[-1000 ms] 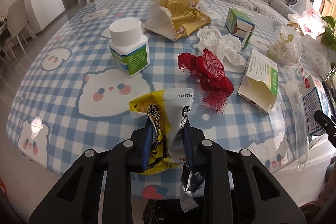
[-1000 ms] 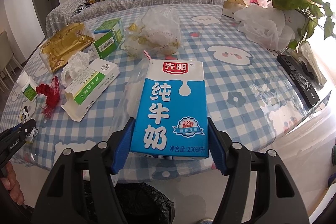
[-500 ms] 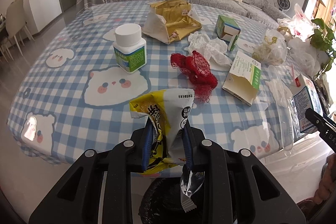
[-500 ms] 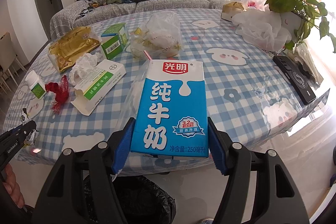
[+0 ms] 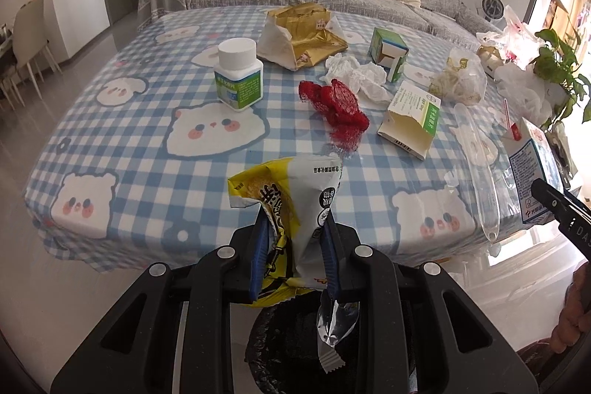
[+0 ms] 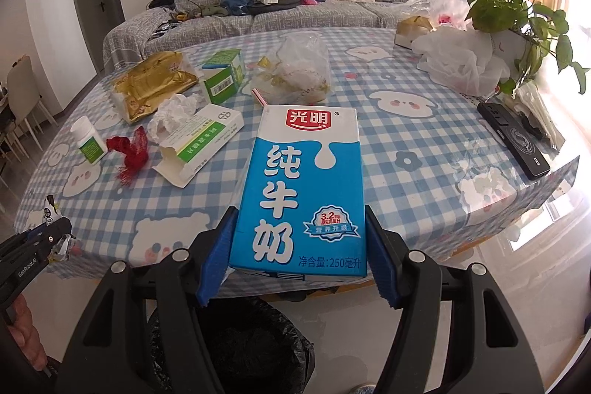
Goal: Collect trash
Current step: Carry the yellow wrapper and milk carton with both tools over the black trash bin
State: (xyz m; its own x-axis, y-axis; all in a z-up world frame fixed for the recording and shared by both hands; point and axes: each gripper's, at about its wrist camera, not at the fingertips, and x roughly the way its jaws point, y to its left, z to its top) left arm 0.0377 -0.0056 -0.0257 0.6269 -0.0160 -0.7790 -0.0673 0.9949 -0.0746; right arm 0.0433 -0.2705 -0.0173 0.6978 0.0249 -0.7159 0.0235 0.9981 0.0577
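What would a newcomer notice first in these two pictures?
First, the blue milk carton, upright between the right tongs and filling the middle of the right wrist view. Next, the yellow and white snack wrapper pinched in the left tongs, with a black-lined trash bin just below. Behind both lies the blue checked table, littered with a red net, boxes and a white pill bottle.

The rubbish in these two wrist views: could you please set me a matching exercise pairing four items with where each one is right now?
Things:
1. milk carton
2. snack wrapper
3. red net
4. pill bottle

Places:
A. standing upright on the tablecloth, white cap on
B. clamped in the left hand-held gripper
C. lying on the tablecloth beside the crumpled tissue
D. clamped in the right hand-held gripper

Pairs: 1-D, 2-B, 3-C, 4-A
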